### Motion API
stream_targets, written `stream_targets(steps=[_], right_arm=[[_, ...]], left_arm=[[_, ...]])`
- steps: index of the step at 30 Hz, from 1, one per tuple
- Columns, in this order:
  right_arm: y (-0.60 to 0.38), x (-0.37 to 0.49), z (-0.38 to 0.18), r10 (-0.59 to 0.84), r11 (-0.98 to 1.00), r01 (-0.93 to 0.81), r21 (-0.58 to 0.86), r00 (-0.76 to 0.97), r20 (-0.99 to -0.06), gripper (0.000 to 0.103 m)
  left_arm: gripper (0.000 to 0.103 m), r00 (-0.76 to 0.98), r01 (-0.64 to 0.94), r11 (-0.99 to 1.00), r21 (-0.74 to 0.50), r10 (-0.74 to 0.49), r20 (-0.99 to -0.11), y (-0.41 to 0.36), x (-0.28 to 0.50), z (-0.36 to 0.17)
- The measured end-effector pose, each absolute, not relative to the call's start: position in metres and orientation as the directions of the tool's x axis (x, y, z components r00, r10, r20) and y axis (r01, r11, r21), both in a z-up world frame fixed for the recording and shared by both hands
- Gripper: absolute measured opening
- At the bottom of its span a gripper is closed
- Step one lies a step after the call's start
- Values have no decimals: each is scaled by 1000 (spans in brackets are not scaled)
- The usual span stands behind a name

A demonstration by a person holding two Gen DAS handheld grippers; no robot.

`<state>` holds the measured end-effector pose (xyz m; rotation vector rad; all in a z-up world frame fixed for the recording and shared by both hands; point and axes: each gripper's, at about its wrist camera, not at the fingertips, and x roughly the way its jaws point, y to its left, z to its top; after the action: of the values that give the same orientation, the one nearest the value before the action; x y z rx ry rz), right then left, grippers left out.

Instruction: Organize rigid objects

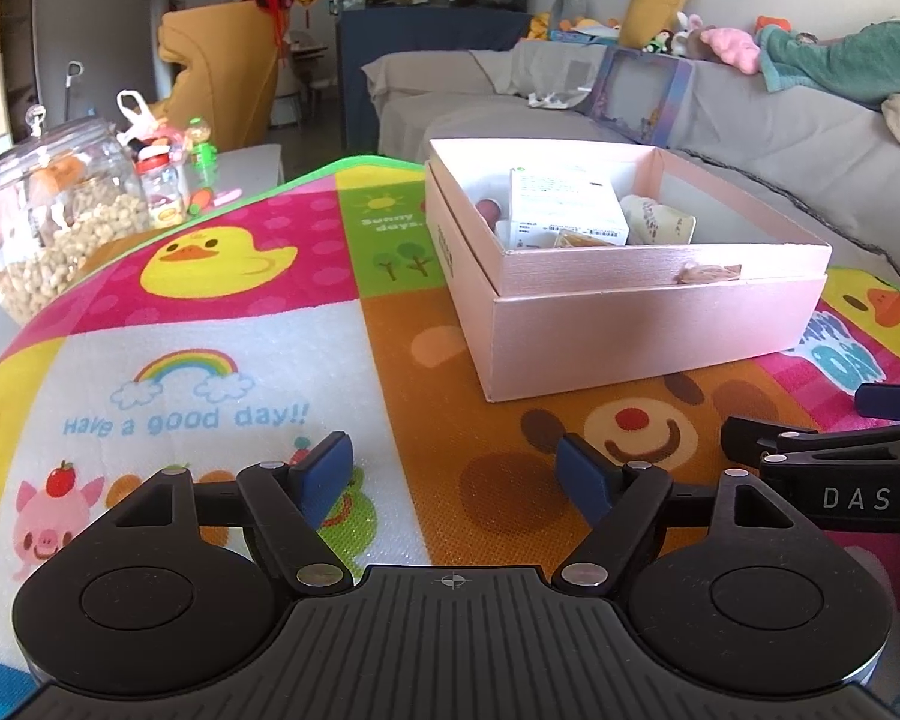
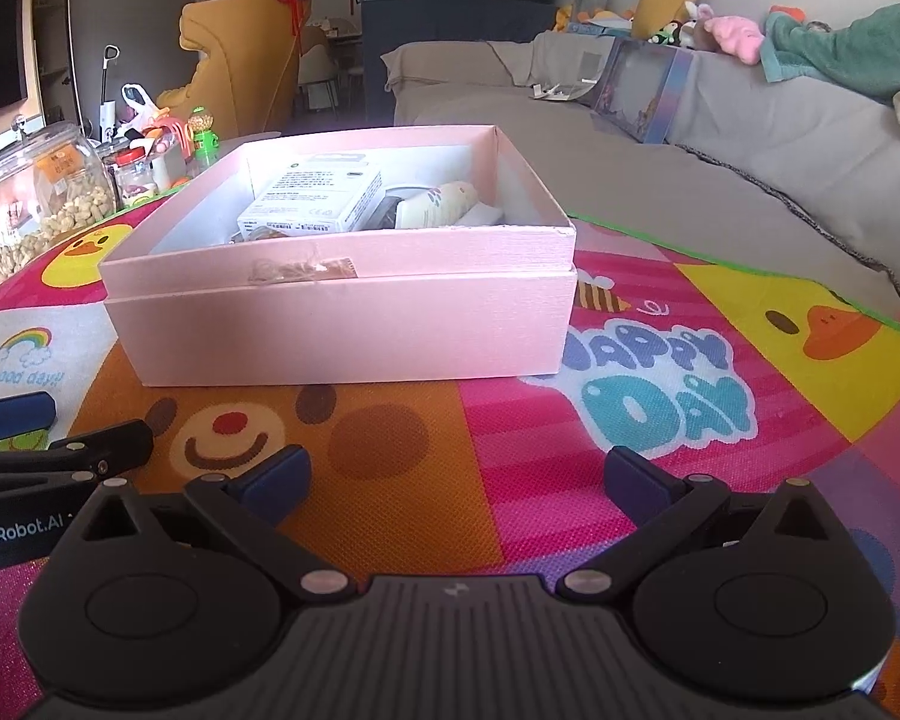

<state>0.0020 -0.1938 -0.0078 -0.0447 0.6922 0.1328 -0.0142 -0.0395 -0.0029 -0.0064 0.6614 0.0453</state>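
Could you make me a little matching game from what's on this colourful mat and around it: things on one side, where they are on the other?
Things:
1. white carton
2. glass jar
3. pink box
4. left gripper

Places:
A. on the mat, above the bear's face
B. open and empty, near edge of the mat
C. inside the pink box
D. past the mat's left edge

Pairs: 1-C, 2-D, 3-A, 4-B
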Motion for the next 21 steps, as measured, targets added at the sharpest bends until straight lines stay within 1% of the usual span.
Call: stream_targets(steps=[21], right_arm=[[-194,2,-8,106,991,-137,1,762,-638,103]], left_arm=[[81,788,-58,998,9,52,-614,-40,-17,-4]])
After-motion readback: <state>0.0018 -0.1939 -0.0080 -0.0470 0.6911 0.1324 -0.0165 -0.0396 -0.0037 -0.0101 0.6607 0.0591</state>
